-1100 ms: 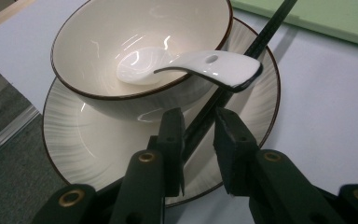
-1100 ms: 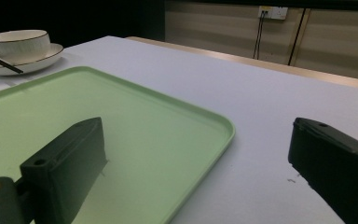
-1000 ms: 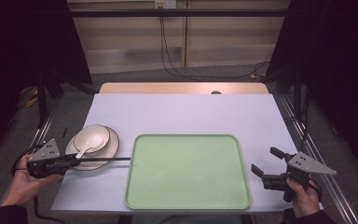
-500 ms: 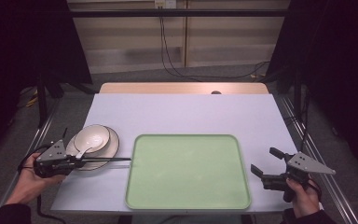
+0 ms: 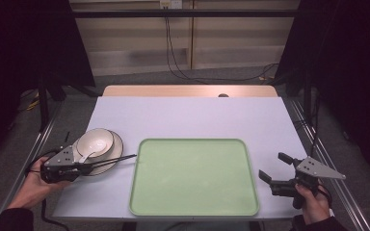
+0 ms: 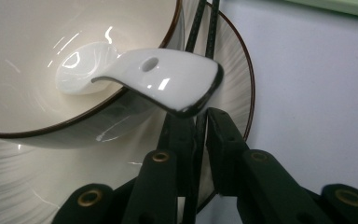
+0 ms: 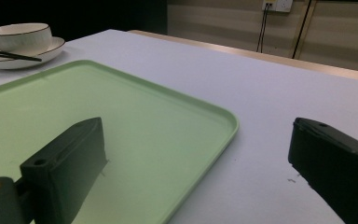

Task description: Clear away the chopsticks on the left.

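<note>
There, black chopsticks were pinched between the just-closing jaws of the left tool, their tips laid across the plate; the right tool was spread.

White-topped table — bearing a pale green tray at centre front and a dark-rimmed saucer at its left edge.

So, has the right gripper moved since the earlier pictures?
No. The right gripper keeps the same spot off the right edge of the green tray, with its jaws open.
</note>
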`<state>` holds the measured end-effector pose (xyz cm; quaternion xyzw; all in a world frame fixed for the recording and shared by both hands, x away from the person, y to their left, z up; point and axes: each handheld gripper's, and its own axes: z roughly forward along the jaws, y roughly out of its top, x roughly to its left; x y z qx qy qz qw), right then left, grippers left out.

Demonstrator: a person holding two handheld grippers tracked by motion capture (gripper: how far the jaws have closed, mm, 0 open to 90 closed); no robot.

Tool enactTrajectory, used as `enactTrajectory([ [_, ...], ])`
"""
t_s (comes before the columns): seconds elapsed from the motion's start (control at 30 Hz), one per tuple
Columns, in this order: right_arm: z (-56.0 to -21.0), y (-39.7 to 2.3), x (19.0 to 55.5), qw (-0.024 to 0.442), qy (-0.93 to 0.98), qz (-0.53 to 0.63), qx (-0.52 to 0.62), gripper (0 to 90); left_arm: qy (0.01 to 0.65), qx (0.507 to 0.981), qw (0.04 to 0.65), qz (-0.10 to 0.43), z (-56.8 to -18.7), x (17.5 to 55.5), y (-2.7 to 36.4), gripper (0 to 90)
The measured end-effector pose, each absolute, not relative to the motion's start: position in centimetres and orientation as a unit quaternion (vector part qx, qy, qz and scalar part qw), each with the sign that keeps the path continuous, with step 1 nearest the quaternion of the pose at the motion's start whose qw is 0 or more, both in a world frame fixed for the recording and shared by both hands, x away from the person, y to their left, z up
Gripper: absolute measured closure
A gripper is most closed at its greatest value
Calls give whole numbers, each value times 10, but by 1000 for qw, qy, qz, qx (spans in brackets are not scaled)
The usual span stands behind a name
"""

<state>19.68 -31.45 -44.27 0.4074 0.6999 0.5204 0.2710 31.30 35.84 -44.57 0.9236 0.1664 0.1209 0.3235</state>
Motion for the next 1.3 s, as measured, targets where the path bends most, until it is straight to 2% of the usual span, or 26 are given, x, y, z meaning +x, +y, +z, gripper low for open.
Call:
enactTrajectory([
  [0.17, -443, -314, 197, 270, 700, 519, 409, 36, 159, 924, 331, 109, -444, 313, 359, 856],
  [0.33, -443, -315, 197, 272, 698, 521, 409, 36, 170, 923, 331, 98, -439, 311, 358, 858],
  [0.67, -442, -315, 197, 269, 697, 524, 409, 36, 202, 903, 369, 89, -428, 294, 354, 859],
  [1.1, -442, -315, 197, 269, 696, 527, 407, 36, 289, 856, 423, 77, -413, 273, 337, 860],
  [1.3, -442, -316, 197, 268, 696, 528, 407, 36, 320, 834, 437, 104, -408, 259, 329, 859],
])
